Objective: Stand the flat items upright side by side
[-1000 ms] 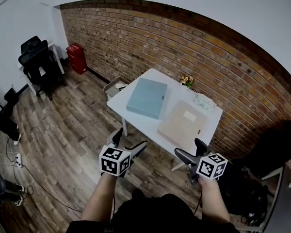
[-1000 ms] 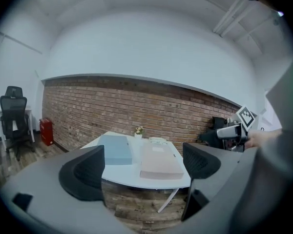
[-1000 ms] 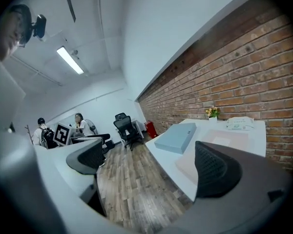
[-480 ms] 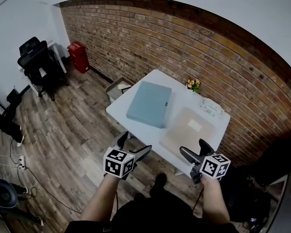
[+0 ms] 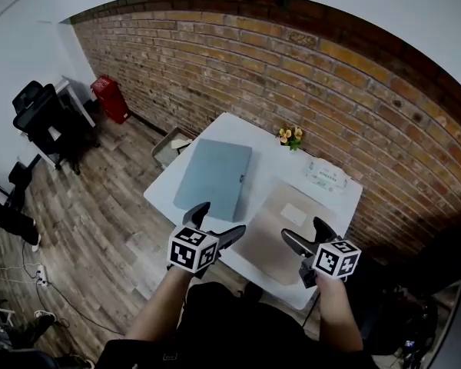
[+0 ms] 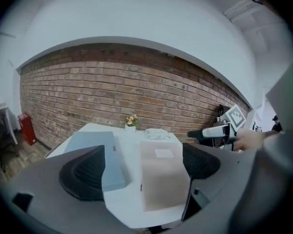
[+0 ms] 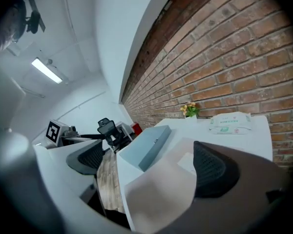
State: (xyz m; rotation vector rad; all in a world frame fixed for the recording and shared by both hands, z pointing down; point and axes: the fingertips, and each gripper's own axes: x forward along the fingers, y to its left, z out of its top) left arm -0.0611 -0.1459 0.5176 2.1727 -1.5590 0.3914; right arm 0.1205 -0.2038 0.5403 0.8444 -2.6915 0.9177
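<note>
Person has stepped closer; desk now sits right below both grippers. Blue file and beige file lie flat on desk, side by side, untouched. Left gripper spread wide, empty, at desk's near edge. Right gripper likewise agape, empty, over beige file. Approach looks done; standing-up not yet begun.

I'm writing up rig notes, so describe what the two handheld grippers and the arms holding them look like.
The left gripper and right gripper match. Each has two curved black jaws with ribbed pads and a white cube printed with black square markers. The forearms are bare, with no sleeves, and the person wears dark clothing.
</note>
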